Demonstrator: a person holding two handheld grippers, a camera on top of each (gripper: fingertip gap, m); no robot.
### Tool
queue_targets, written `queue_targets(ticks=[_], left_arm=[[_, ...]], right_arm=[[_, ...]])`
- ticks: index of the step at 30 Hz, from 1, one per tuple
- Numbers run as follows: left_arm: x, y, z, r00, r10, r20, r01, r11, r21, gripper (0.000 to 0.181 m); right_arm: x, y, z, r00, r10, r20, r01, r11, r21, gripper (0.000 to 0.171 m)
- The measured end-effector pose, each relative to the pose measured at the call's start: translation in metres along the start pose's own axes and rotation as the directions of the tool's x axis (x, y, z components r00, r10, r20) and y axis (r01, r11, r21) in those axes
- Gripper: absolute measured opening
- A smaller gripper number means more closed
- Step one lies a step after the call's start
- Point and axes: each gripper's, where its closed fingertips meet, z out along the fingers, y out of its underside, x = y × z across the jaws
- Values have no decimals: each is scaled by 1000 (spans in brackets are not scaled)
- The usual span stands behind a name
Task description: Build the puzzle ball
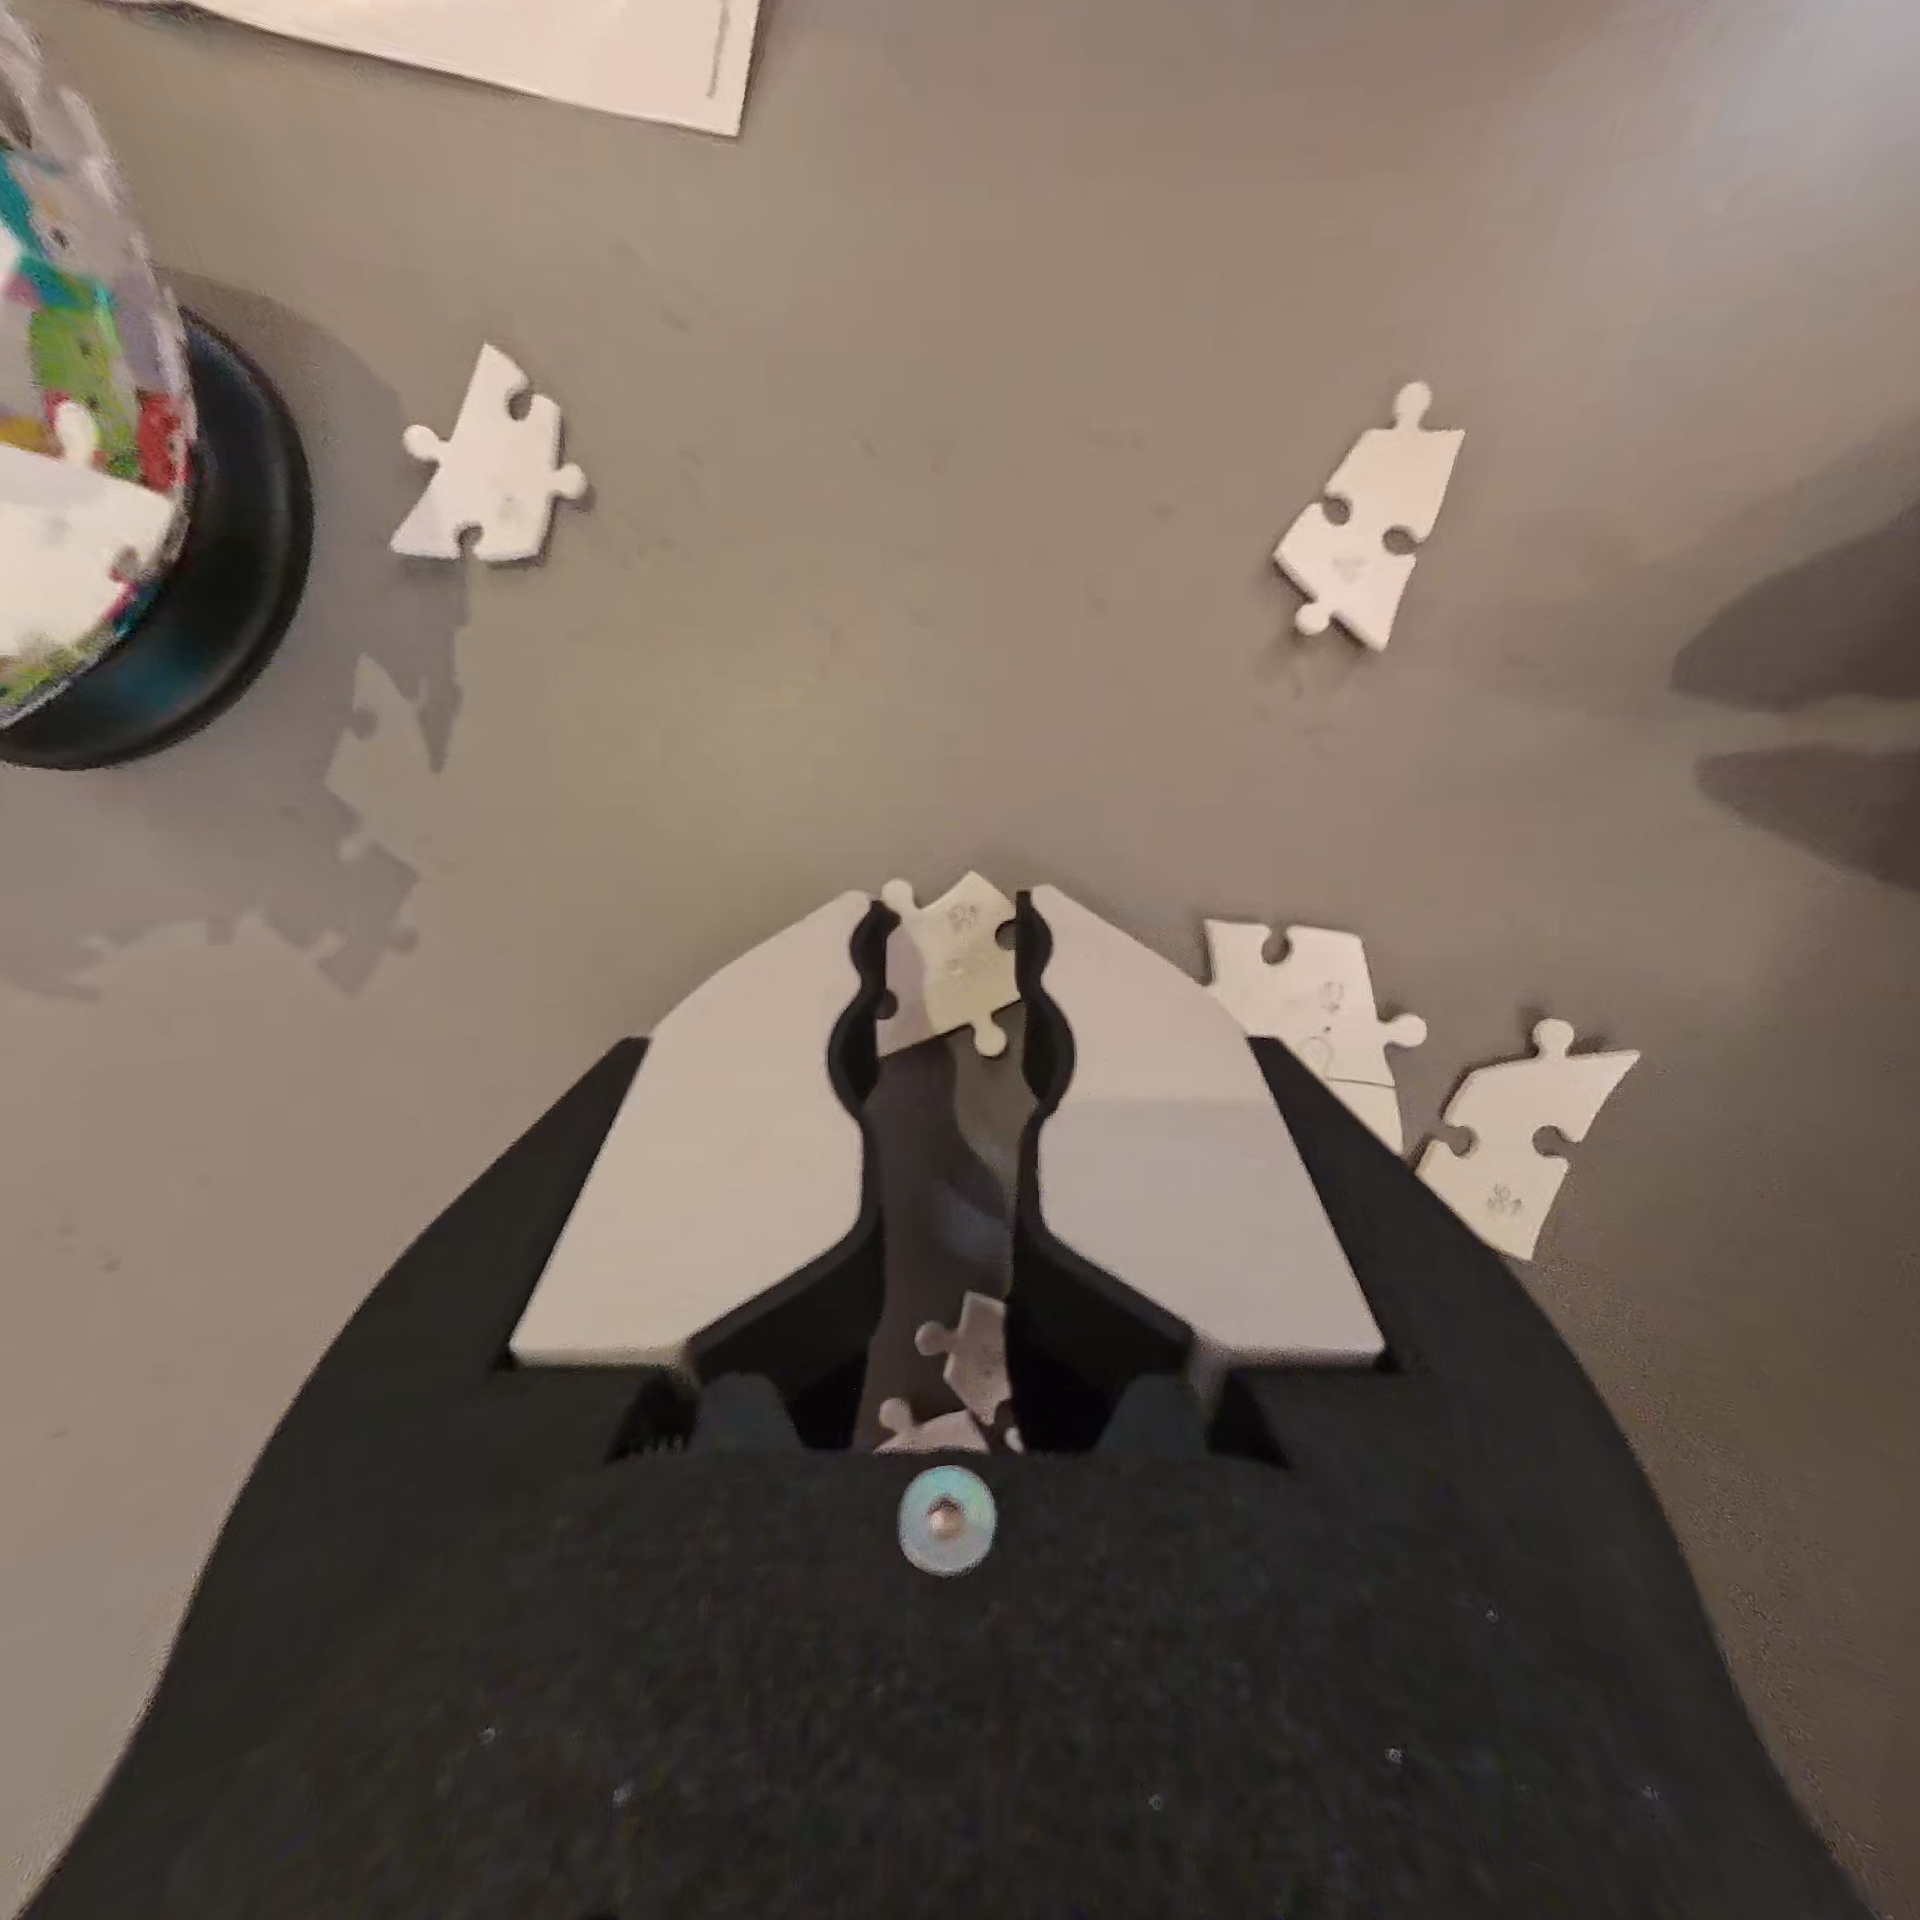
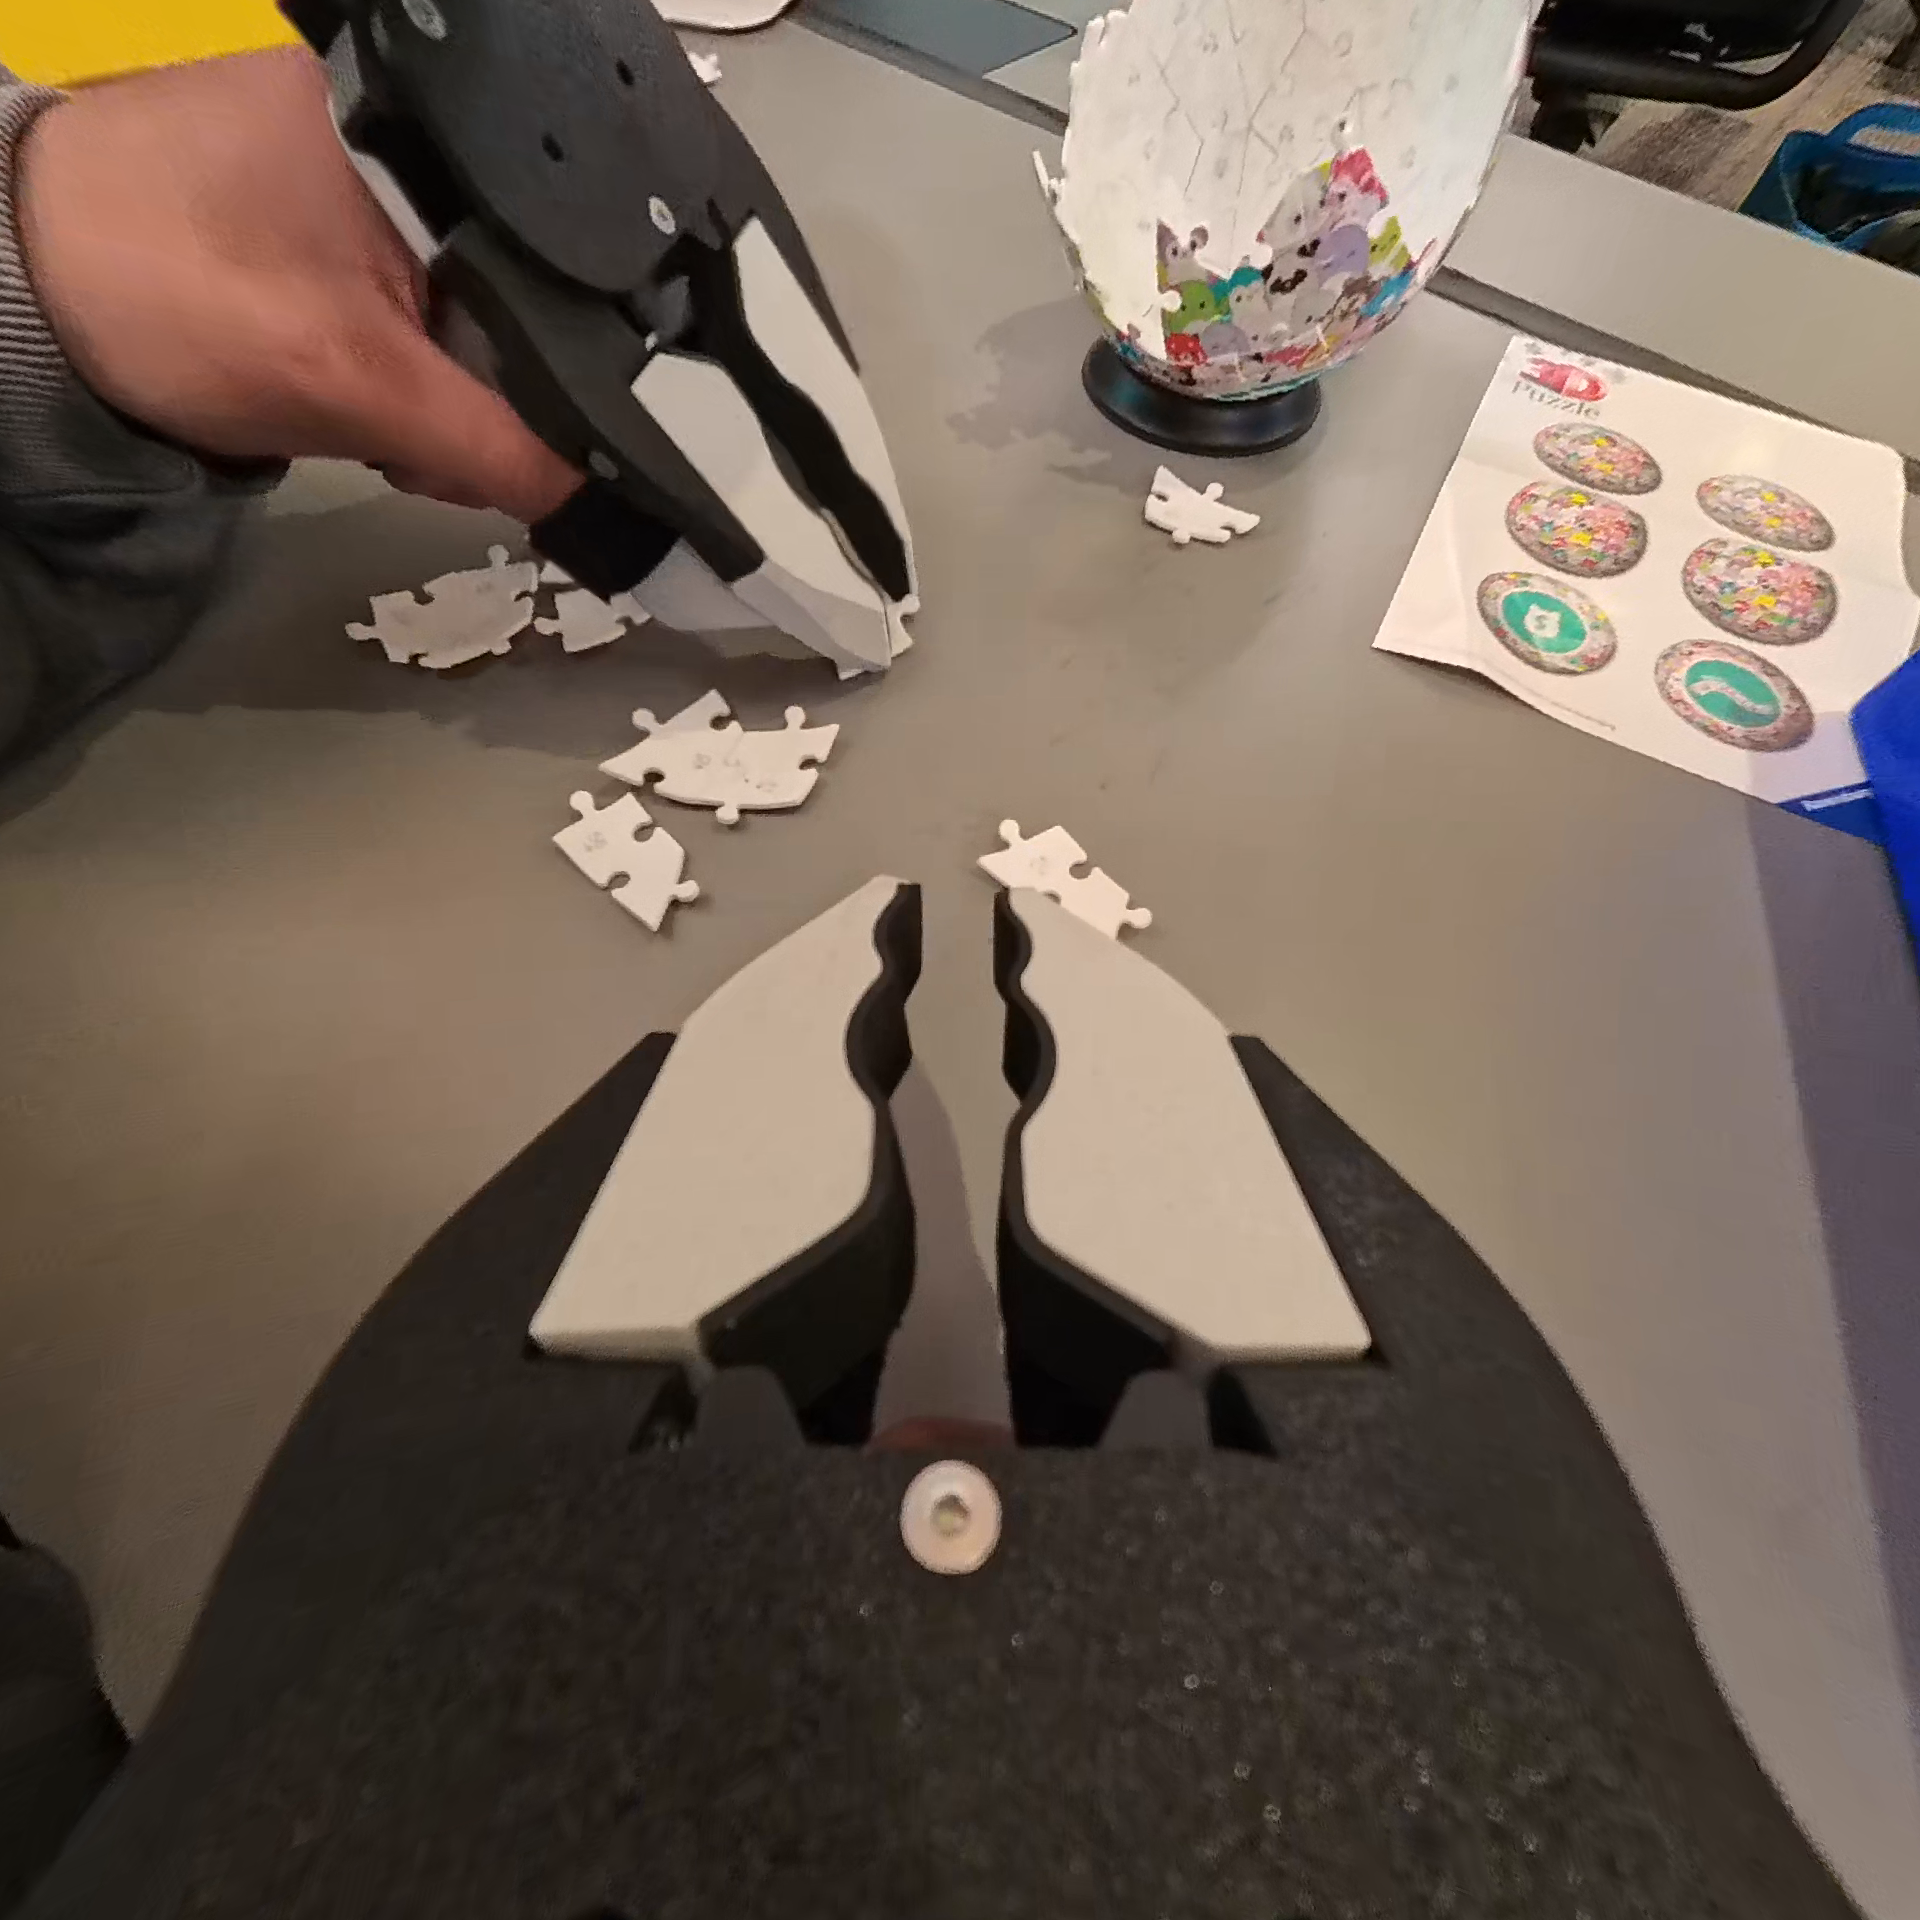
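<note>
Currently, at far left in the right wrist view, a person's hand (image 2: 239,301) holds the left gripper (image 2: 896,621) tilted down with its tips at the grey table (image 2: 1351,987). Its own camera shows the jaws clenched on a white puzzle piece (image 1: 961,966), which sits between the fingertips (image 1: 868,935) with a tab projecting beyond them. Left of that gripper lies a joined pair of pieces (image 2: 442,618); nearer, a second joined pair (image 2: 722,764) and a single piece (image 2: 629,857) lie face down, close together.

At near centre, the right gripper (image 2: 958,904) hovers over the table, released, with a narrow gap between its jaws and nothing in them. One white piece (image 2: 1060,873) lies just beside its right fingertip.

Farther right, a lone piece (image 2: 1195,507) lies near the partly built puzzle ball (image 2: 1278,187), which stands on a black ring stand (image 2: 1200,400) at far centre-right, with its white inner shell exposed and its lower band printed in colour. At far right lies a printed instruction sheet (image 2: 1662,561), with a blue object (image 2: 1886,790) at the frame edge.
</note>
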Motion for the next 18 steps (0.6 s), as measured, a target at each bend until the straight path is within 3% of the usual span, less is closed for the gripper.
queue_targets(ticks=[5,7,9,11,14,18], left_arm=[[2,-1,-7,998,37,-43,-34,997,69,22],[11,-17,-24,990,34,-140,-6,981,195,22],[26,-42,-57,958,43,-283,68,926,371,23],[36,-65,-96,919,77,-385,150,837,526,23],[47,-82,-148,869,146,-473,243,707,664,23],[60,-92,-196,798,226,-558,339,597,727,22]], right_arm=[[-7,-4,8,998,18,59,-19,1000,20,12],[-19,-14,18,979,62,193,-73,996,51,13],[-34,-34,26,902,186,390,-228,971,65,13],[-42,-64,25,748,315,584,-445,891,89,9],[-56,-102,15,360,421,833,-693,719,-63,27],[-76,-141,-11,-39,295,955,-797,567,-207,39]])
